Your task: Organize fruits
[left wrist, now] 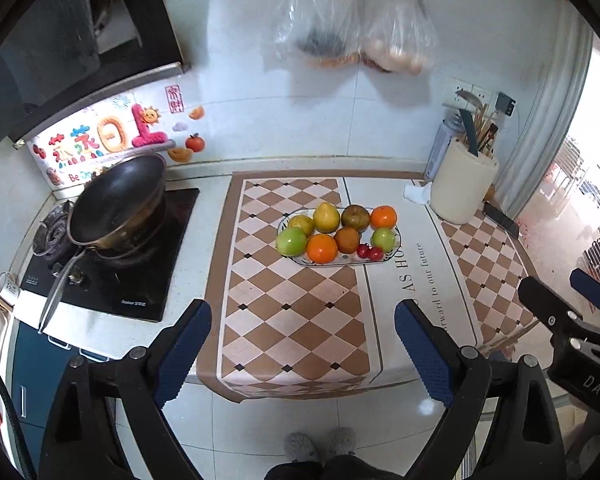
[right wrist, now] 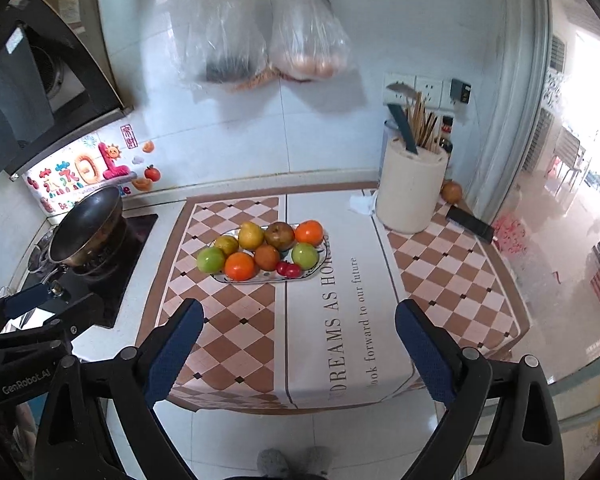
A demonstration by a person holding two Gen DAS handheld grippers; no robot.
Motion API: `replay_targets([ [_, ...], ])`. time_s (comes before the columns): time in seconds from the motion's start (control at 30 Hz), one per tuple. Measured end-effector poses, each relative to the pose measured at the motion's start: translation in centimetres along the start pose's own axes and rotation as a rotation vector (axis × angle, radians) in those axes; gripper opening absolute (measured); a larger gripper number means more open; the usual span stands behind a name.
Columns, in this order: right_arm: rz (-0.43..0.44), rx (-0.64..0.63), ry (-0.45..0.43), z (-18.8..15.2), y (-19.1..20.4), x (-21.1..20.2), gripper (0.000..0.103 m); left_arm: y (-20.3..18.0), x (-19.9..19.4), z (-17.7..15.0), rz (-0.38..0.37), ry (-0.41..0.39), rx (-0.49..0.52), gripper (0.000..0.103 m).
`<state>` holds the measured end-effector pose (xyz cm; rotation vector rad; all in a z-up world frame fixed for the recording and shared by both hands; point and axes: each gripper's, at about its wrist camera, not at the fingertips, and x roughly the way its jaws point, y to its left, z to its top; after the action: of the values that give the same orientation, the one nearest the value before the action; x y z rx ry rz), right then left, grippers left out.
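Both the left gripper and the right gripper are hovering spread wide and empty over the near edge of the surface. Farther back, the fruits are sitting piled on an oval plate — oranges, green apples, a pear, cherries — with a black wok beyond at the left.

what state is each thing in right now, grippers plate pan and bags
left gripper: open, empty, held back from the counter
right gripper: open, empty
plate: on the mat, full of fruit
pan: tilted on the stove, looks empty
plastic bags: hanging on the wall, filled
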<state>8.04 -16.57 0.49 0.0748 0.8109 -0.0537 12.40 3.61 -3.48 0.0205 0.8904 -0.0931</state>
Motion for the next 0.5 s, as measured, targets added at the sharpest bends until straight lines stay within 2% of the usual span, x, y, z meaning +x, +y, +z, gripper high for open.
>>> replay_targets([
  [0.5,0.048,-0.028,-0.061,-1.1,-1.2,-7.1,0.099,-1.3,-6.0,-2.1,0.023,-0.061,-0.018,0.094],
])
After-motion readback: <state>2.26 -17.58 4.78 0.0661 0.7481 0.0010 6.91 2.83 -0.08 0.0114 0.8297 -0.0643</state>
